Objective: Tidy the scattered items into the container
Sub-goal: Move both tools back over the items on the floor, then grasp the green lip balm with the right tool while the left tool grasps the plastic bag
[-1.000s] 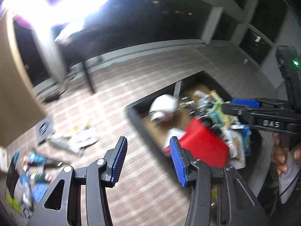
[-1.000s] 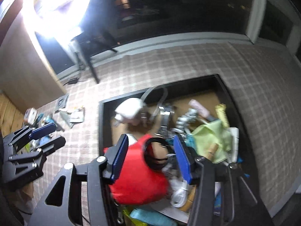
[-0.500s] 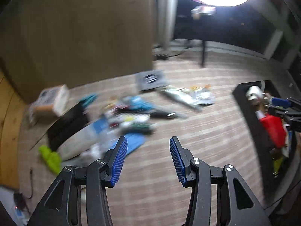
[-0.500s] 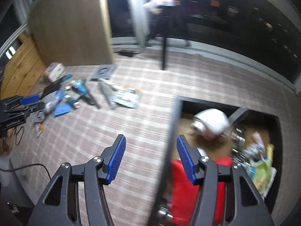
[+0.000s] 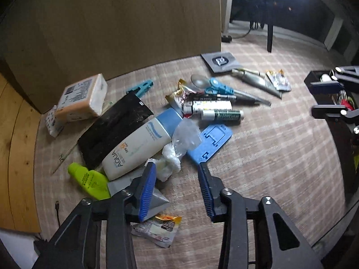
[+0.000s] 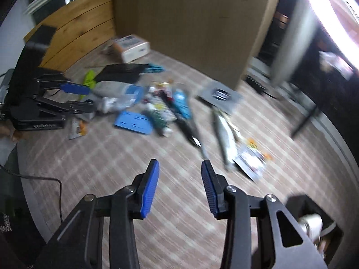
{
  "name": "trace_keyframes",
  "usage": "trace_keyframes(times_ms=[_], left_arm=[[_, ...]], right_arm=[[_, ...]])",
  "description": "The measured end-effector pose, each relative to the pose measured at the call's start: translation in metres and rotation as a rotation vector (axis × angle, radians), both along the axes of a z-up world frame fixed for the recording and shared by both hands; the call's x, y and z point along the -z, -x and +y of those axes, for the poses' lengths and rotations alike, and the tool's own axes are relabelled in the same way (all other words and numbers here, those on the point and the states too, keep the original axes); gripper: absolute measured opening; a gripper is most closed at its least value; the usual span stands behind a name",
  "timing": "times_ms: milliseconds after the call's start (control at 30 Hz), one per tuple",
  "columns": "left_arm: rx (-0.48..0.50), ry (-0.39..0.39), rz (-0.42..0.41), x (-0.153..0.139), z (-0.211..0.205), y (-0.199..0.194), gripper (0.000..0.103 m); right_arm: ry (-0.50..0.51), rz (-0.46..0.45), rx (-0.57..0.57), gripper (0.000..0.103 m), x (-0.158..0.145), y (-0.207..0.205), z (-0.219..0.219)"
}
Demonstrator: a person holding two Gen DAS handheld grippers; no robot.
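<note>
2 grippers, both wide open, empty: left gripper (image 5: 177, 168) just over clutter by white sunscreen bottle (image 5: 139, 145); right gripper (image 6: 180, 168) well apart.

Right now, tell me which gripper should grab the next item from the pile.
Left. The left gripper is open right at the pile, by the white crumpled bag and sunscreen bottle. The right gripper, open too, sits over bare carpet short of it.

Blue pads (image 5: 147, 190) are showing on the black left gripper (image 5: 177, 185), and the right gripper (image 6: 179, 185) is wearing the same. The carpet (image 5: 269, 157) is running a beige-and-white check. A white bottle (image 5: 136, 148) is sporting a pale blue cap, beside a lime-green tube (image 5: 89, 180) and a black pouch (image 5: 112, 127).
</note>
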State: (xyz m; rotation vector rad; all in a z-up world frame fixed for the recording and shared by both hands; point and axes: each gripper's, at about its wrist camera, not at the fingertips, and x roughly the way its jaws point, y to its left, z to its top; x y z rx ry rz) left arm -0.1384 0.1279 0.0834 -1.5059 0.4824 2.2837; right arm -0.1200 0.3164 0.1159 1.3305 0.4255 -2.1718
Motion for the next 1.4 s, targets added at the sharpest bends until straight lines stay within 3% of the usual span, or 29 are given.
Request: trace_keyframes(times_ms=[67,233,500,1000,1067,1400], left_arm=[[0.028,0.024,-0.004,0.005,0.002,0.003,0.032],[0.077,0.039,-0.029,0.017,0.004,0.011,0.032],[0.074,0.024,-0.050,0.031,0.002,0.026,0.030],[0.098,0.019,-0.102,0.055,0.006,0.034,0.030],[0.091,0.016,-0.099,0.057,0.006,0.036,0.028],[0.040,-0.049,-0.077,0.045,-0.007,0.026,0.026]], right_arm=[[-0.004,-0.020,-0.040,0.030,0.008,0.006,-0.017],[-0.021,-0.062,-0.124,0.030,0.029,0.027,-0.053],[-0.048,-0.099,-0.145,0.024,0.058,0.058,-0.079],[-0.072,-0.169,-0.146,0.024,0.086,0.073,-0.087],[-0.053,-0.175,-0.133,0.016,0.085,0.074,-0.086],[0.005,-0.201,-0.061,0.015,0.079,0.065,-0.066]])
